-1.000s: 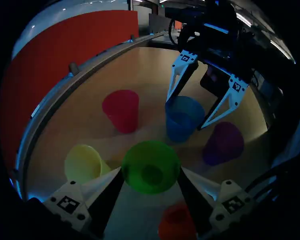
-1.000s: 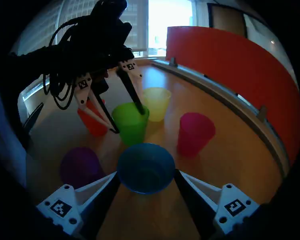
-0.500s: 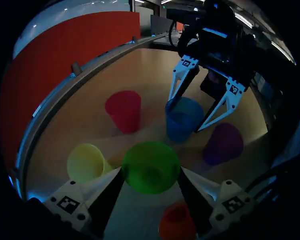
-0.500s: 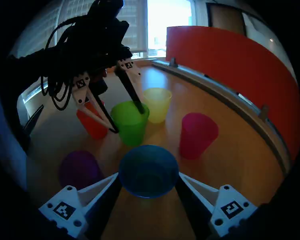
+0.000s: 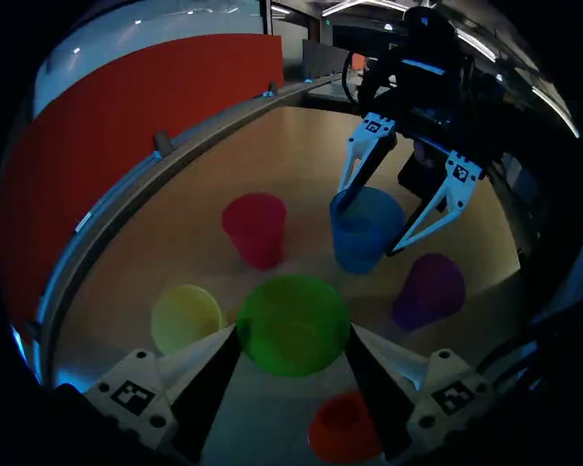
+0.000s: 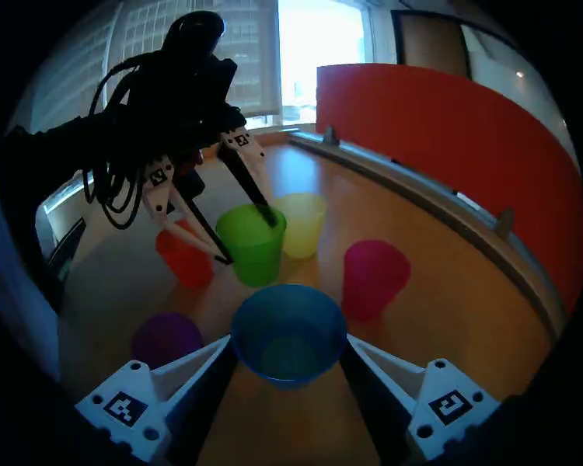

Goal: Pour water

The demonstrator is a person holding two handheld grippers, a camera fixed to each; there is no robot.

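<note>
The left hand-held gripper (image 5: 291, 335) clasps the green cup (image 5: 293, 307) between both fingers, just under the rim. The cup is upright with its mouth level, probably so it can receive water without tipping. The right hand-held gripper (image 6: 288, 347) grips the blue cup (image 6: 288, 330) the same way. A pale shimmer low inside that cup suggests it holds the water, though I cannot be sure. The two cups face each other close across the tabletop (image 5: 291, 155), and this pairing looks like the setup for a pour from blue into green. Whether either cup is raised off the wood is unclear.

Around them, the yellow cup (image 5: 184, 317), pink cup (image 5: 254, 229), purple cup (image 5: 431, 289) and orange cup (image 5: 342, 427) stand apart from the grip, loosely ringed. That leaves a gap in the middle for tilting. A red partition (image 5: 97, 140) backs the tabletop's edge.
</note>
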